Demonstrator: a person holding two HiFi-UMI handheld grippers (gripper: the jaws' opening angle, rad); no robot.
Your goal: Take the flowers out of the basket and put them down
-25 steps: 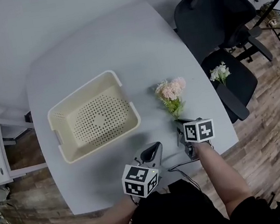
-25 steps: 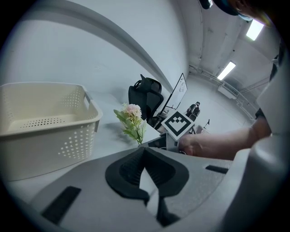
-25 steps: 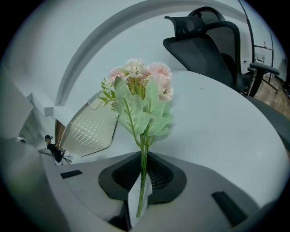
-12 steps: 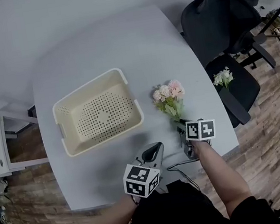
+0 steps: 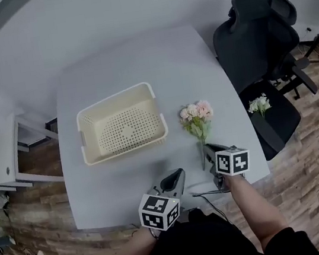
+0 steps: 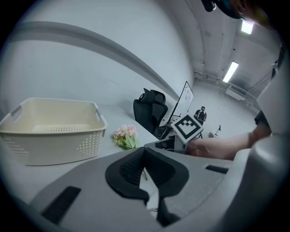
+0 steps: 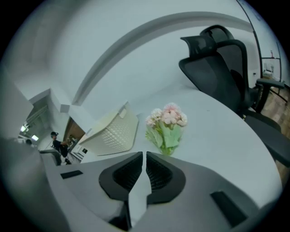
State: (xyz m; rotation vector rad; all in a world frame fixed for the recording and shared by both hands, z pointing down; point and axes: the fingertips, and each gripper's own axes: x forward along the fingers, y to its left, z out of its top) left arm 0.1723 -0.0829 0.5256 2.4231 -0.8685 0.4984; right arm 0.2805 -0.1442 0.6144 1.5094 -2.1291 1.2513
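Observation:
A pink flower bunch (image 5: 197,117) lies on the grey table (image 5: 113,65), to the right of the empty cream basket (image 5: 126,151). Its stem points toward me. My right gripper (image 5: 208,148) hovers just above the stem's near end. Its jaws have just been closing and now stand shut with nothing between them. In the right gripper view the flowers (image 7: 166,122) and basket (image 7: 115,131) lie beyond the right gripper (image 7: 144,154). My left gripper (image 5: 176,176) is shut and empty near the table's front edge. The left gripper view, past the left gripper (image 6: 144,149), shows the basket (image 6: 50,136) and flowers (image 6: 125,137).
A black office chair (image 5: 252,31) stands at the table's right side, with a small white flower bunch (image 5: 259,104) on its seat. A thin cable (image 5: 203,194) lies at the table's front edge. A white cabinet (image 5: 0,161) stands to the left.
Both grippers have lifted a little off the table. The right gripper has come away from the flower stem, and the pink bunch stays lying beside the basket.

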